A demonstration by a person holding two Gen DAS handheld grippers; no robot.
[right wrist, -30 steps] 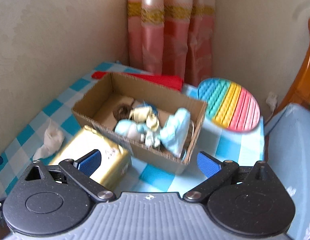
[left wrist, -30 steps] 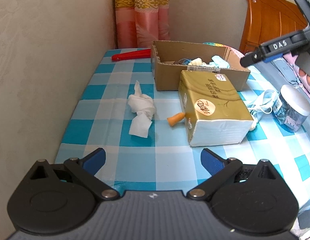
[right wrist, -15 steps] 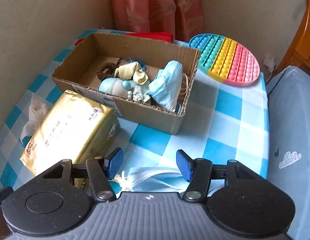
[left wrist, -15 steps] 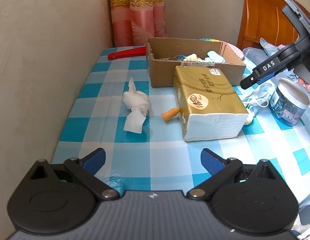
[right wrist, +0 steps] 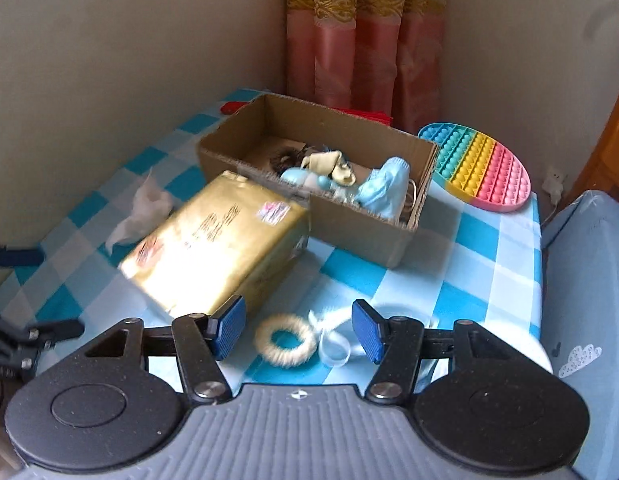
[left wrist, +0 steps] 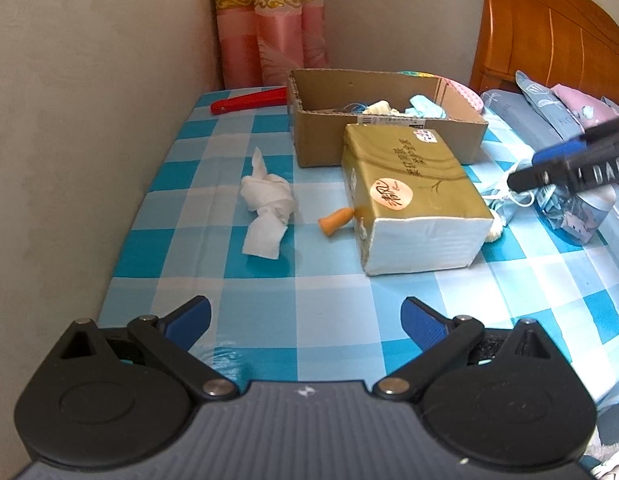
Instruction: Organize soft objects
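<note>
The right gripper [right wrist: 298,330] sits low in the right wrist view, its blue-padded fingers [right wrist: 228,326] half-spread after narrowing within the last second. A fluffy cream ring [right wrist: 285,343] and a tangle of white ribbon [right wrist: 334,334] lie between them on the checked surface [right wrist: 461,280]. Neither pad touches either piece, so nothing is gripped yet. My read: this hand has picked its next soft thing and is lining up over it, most likely the ring, which sits nearer the left finger.

A second ago this camera looked down into the cardboard box [right wrist: 321,196] from above with the fingers flung wide; half a second ago they had drawn in over the ribbon at the lower edge. Now the box has slid back to mid-frame and the ring shows for the first time. The gold tissue pack [right wrist: 217,248] is blurred at centre left, a sign of quick travel.

The box already holds pale blue and cream soft bits, so sorting is under way but not done. In the left wrist view a crumpled white tissue [left wrist: 267,208] lies left of centre and a small orange piece [left wrist: 336,220] sits against the gold pack, both outside the box. The left gripper [left wrist: 307,318] hangs at the bottom of its frame with fingers wide apart and empty, its view much the same as before. At the right edge of that view the right gripper's dark arm has dropped lower, down beside the clear jar [left wrist: 577,216].
</note>
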